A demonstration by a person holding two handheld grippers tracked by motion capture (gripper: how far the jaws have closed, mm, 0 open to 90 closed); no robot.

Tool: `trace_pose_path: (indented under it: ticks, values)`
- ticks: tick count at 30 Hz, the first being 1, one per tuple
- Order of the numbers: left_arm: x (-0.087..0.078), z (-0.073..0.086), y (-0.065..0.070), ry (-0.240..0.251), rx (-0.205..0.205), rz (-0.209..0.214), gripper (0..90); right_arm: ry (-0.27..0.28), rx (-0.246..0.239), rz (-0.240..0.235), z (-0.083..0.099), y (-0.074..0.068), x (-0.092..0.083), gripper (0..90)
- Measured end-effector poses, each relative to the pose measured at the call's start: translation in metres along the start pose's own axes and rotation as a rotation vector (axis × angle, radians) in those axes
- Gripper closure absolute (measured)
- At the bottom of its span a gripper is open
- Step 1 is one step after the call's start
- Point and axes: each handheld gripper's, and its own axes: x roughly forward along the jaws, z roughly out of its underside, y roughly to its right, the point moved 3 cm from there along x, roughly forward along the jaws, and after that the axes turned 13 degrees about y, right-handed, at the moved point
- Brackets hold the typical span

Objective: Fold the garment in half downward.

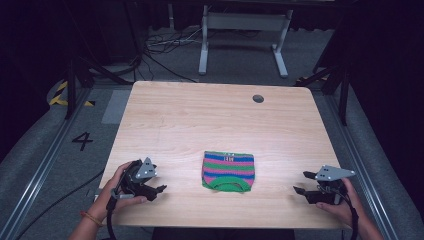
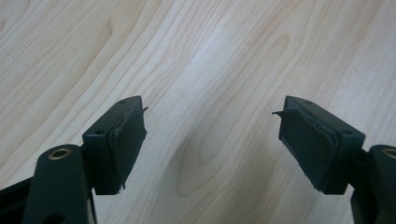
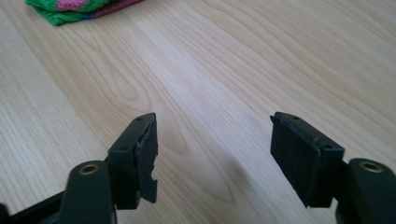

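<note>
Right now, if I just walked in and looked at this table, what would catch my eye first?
Probably the small striped knitted garment, in green, pink and blue, lying folded near the front middle of the pale wooden table. Next, the two black hand-held tools flanking it: the left gripper and the right gripper, each held low over the wood with jaws apart and nothing between them.

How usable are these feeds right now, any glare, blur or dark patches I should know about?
High view: table evenly lit, surroundings nearly black, striped knit piece soft but readable. Left gripper view: pale sheen runs across the wood between the open left tongs, grain sharp. Right gripper view: similar sheen ahead of the open right tongs; the knit corner at top left is blurred.
</note>
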Motion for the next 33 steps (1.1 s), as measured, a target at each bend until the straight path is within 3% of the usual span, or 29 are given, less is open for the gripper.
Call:
trace_pose_path:
  ticks: [13,19,24,29,33]
  values:
    - [-0.017,0.03,-0.015,-0.003,-0.094,-0.022,20.4,0.009,0.115,0.079,0.028,0.014,-0.017,27.8]
    - [-0.023,0.046,-0.019,0.036,-0.177,-0.013,18.9,0.033,0.178,0.098,0.035,0.017,-0.021,25.9]
    - [-0.023,0.053,-0.019,0.088,-0.231,-0.039,18.0,0.062,0.227,0.123,0.04,0.019,-0.019,24.8]
    - [-0.022,0.055,-0.017,0.1,-0.206,-0.065,16.3,0.044,0.184,0.135,0.04,0.016,-0.017,23.2]
    - [-0.023,0.056,-0.015,0.097,-0.219,-0.088,15.6,0.042,0.176,0.137,0.039,0.016,-0.016,22.9]
